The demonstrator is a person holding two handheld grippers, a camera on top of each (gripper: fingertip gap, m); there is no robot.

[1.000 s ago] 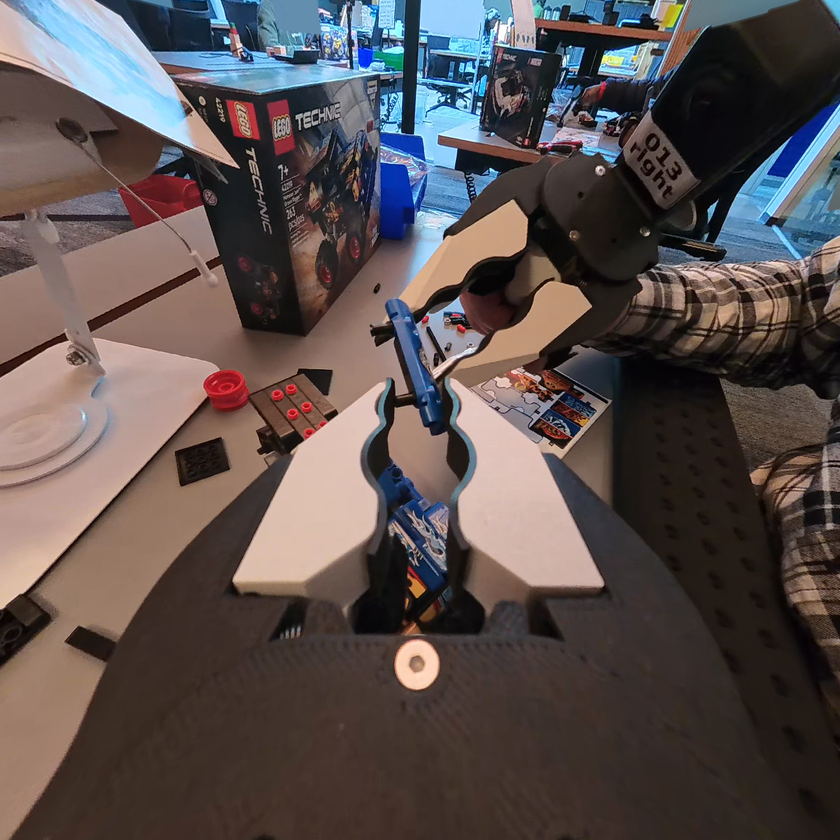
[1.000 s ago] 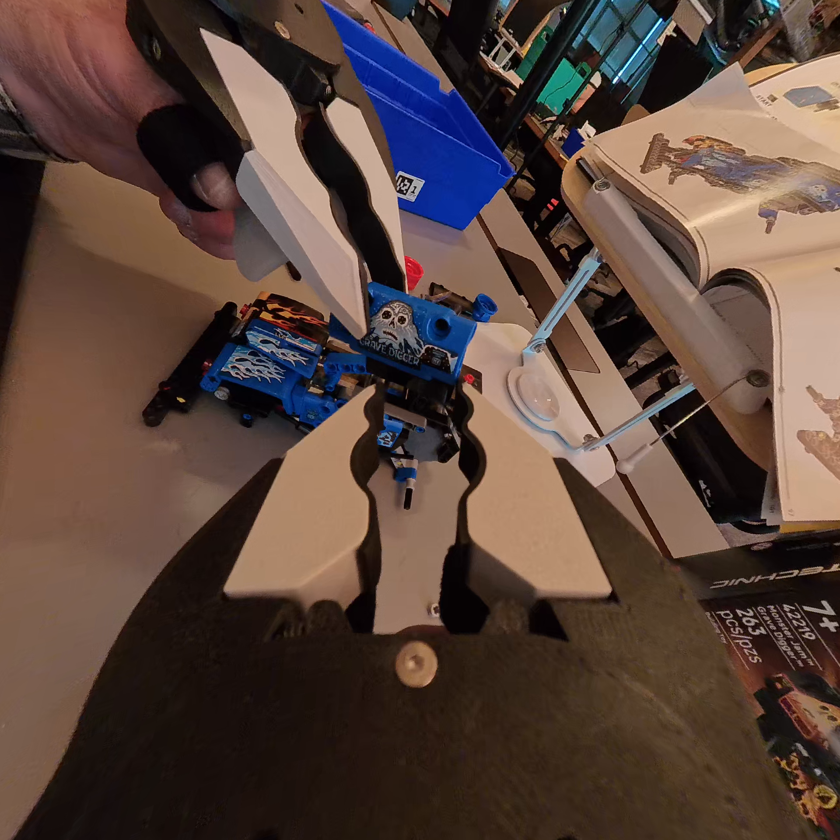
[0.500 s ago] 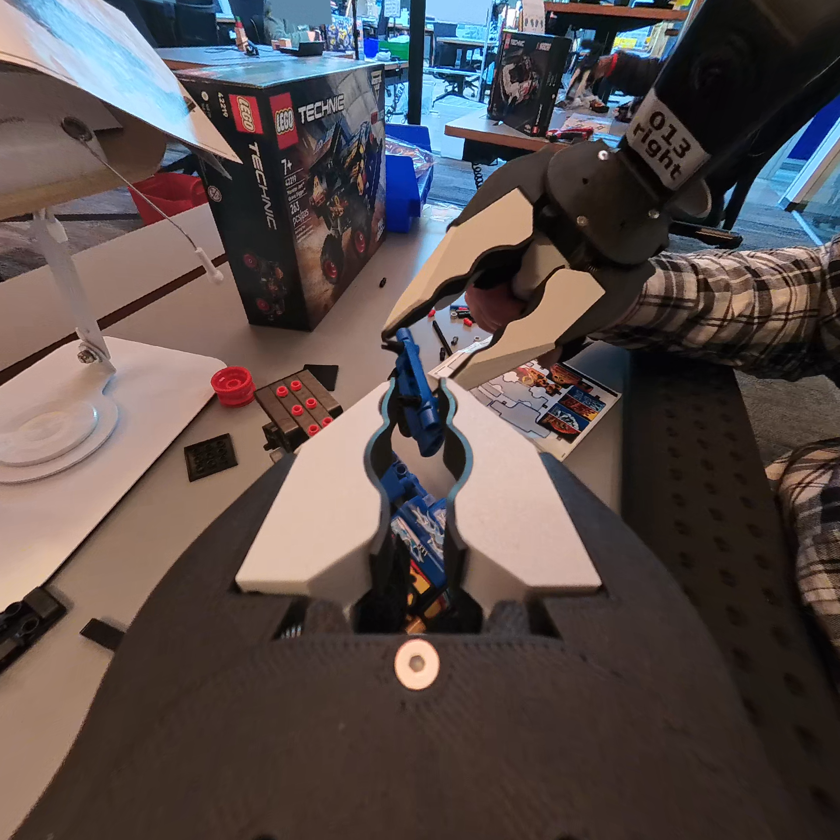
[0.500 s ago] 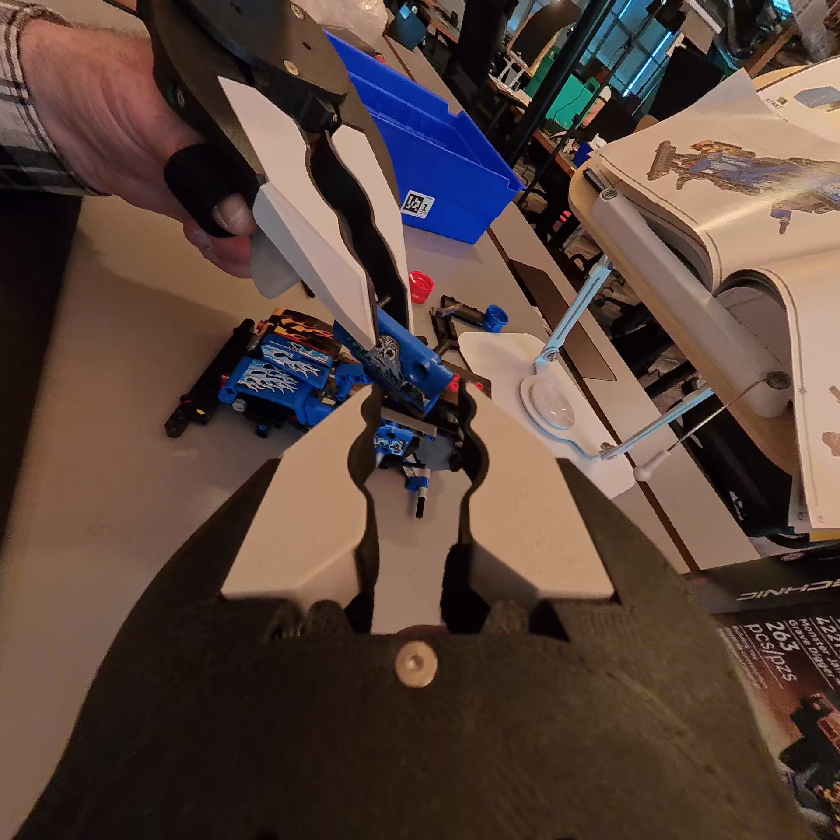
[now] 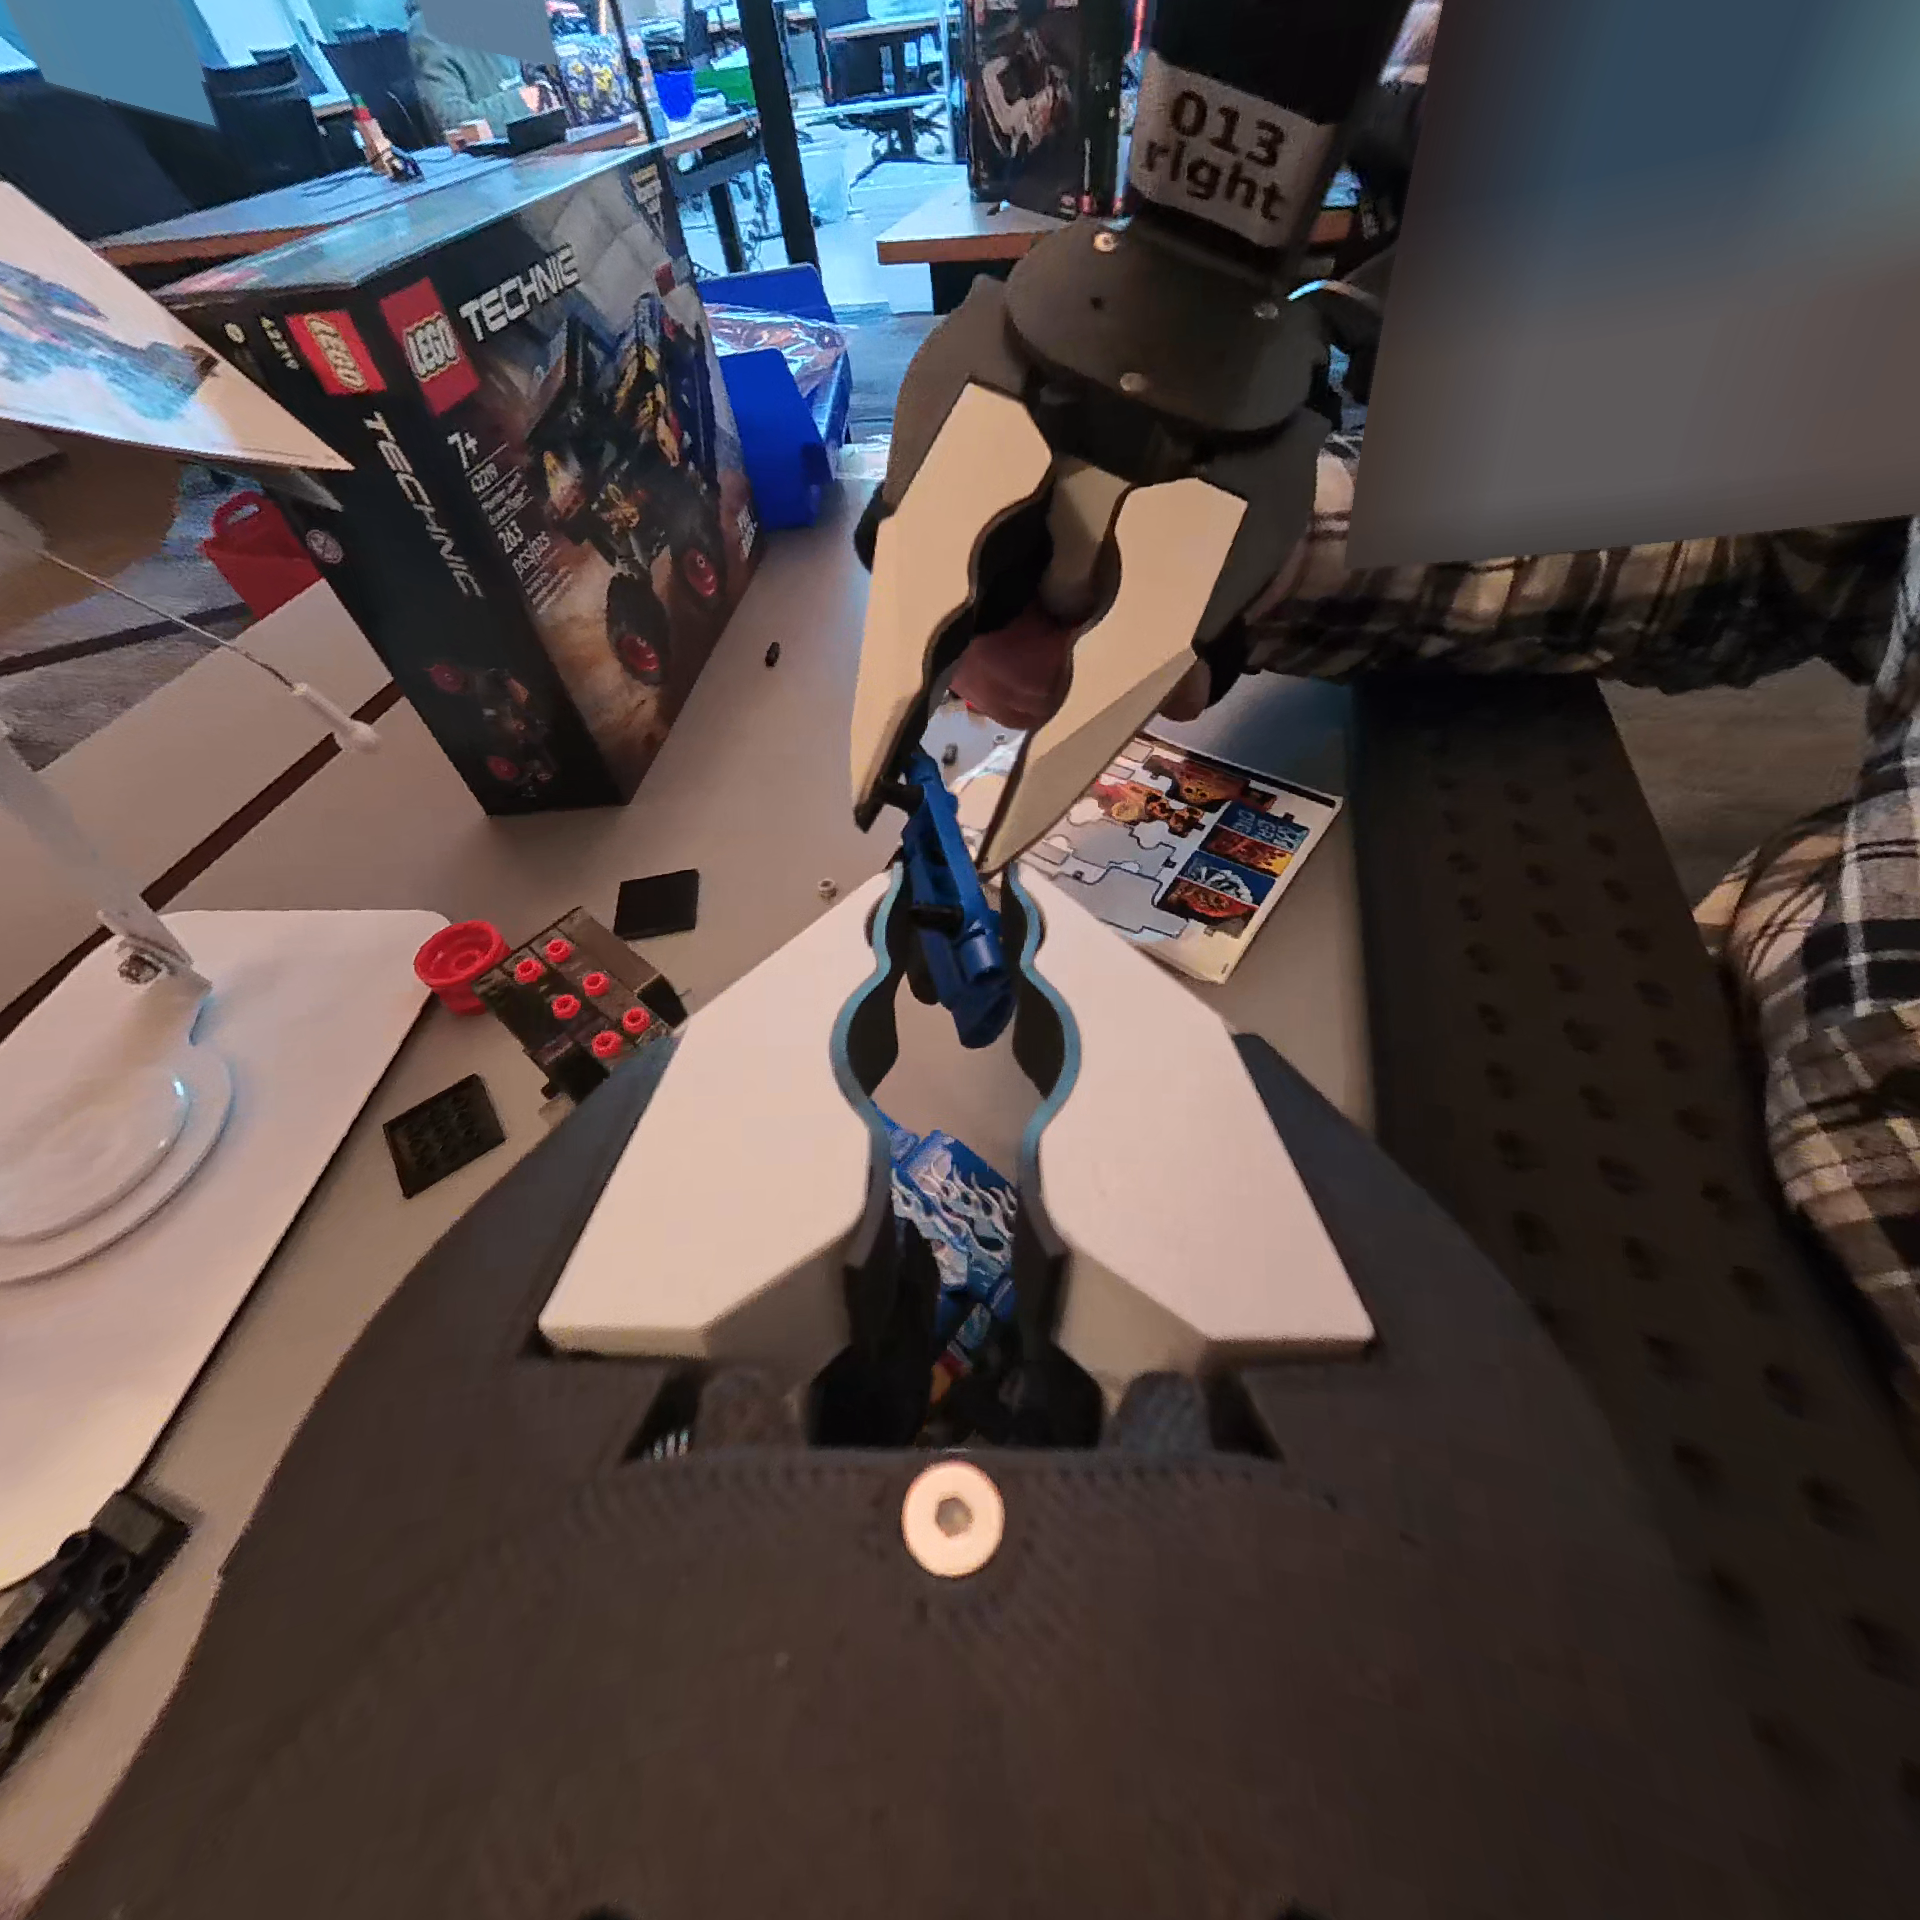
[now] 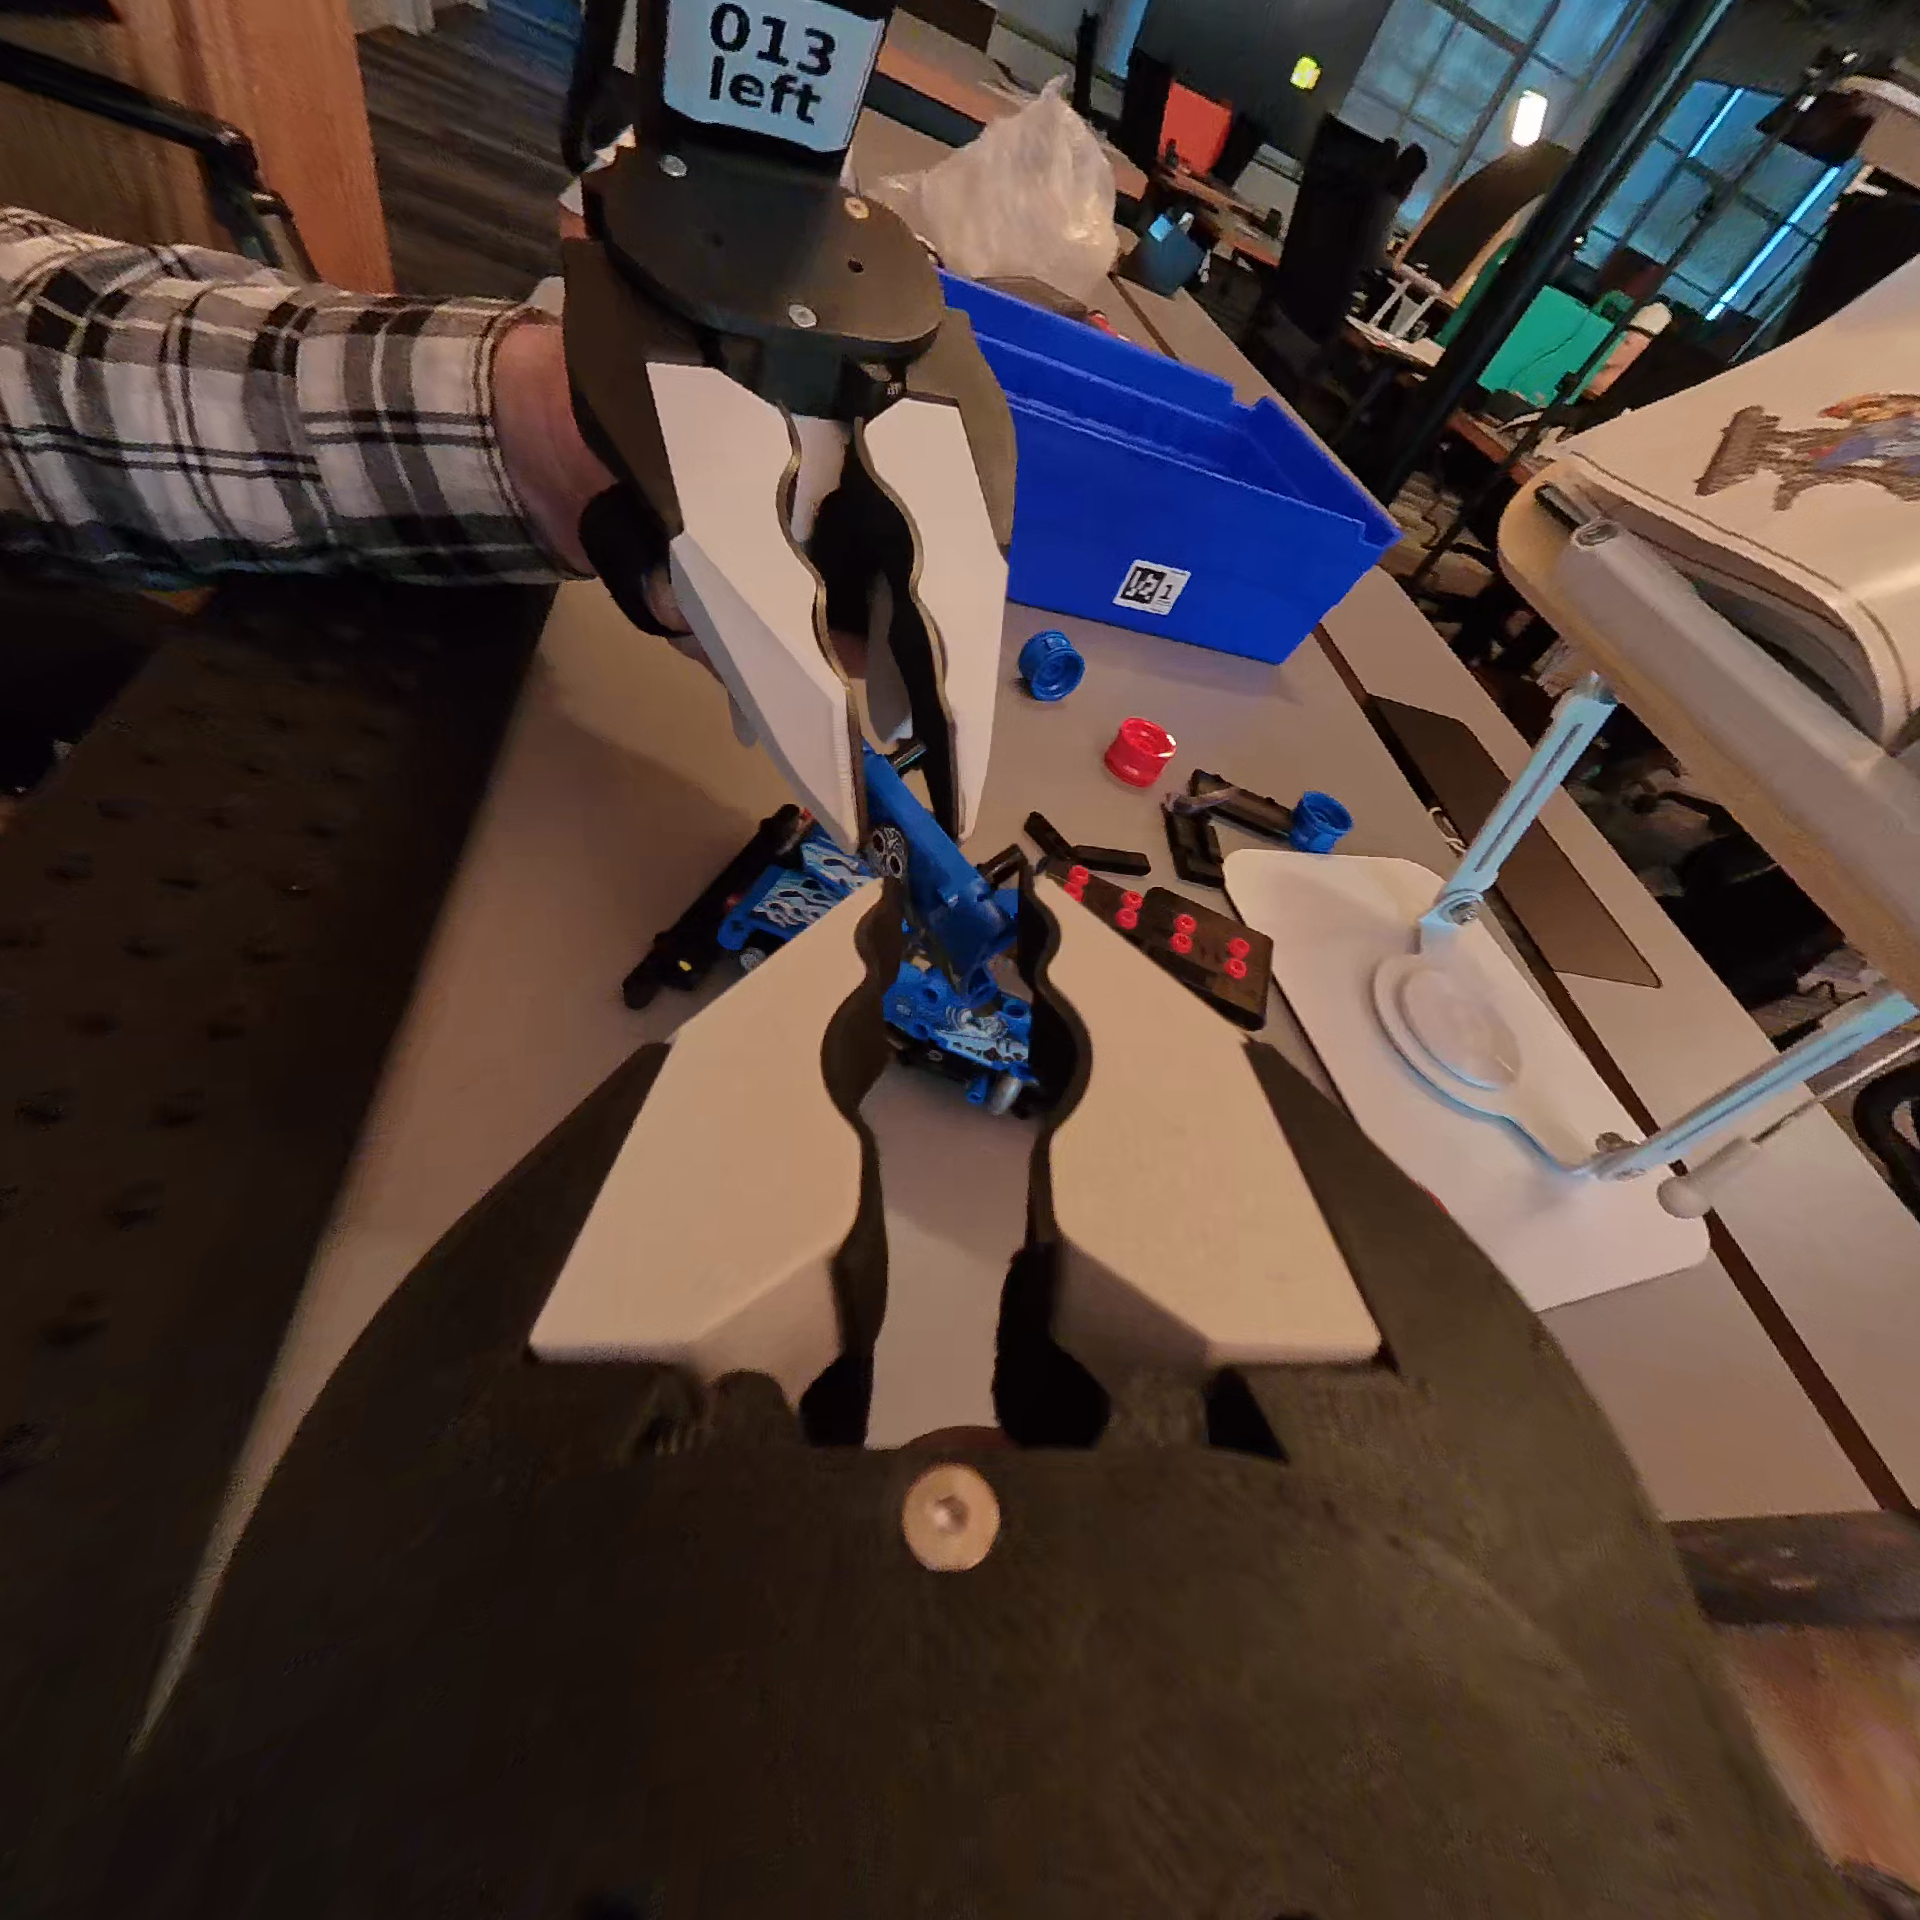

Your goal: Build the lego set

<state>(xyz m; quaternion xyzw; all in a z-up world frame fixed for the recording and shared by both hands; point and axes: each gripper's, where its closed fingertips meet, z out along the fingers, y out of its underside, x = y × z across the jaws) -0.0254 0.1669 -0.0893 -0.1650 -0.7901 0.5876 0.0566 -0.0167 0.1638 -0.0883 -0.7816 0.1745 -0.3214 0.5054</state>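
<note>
Two hand-held grippers meet over a blue plastic brick panel

The left hand-held gripper (image 5: 951, 914) pinches the blue plastic brick panel (image 5: 951, 935) above the grey counter (image 5: 727, 727); the right hand-held gripper (image 5: 925, 842) stands narrowly parted around the panel's upper end, over the blue flame-patterned brick chassis (image 6: 790, 904).

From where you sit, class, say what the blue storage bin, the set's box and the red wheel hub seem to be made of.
Blue bin: looks like moulded plastic, smooth with a slight sheen and thick stepped rims. Set's box: apparently printed cardboard, glossy, with sharp folded edges. Red wheel hub: probably hard plastic, shiny, with a crisp moulded rim and bore.
</note>
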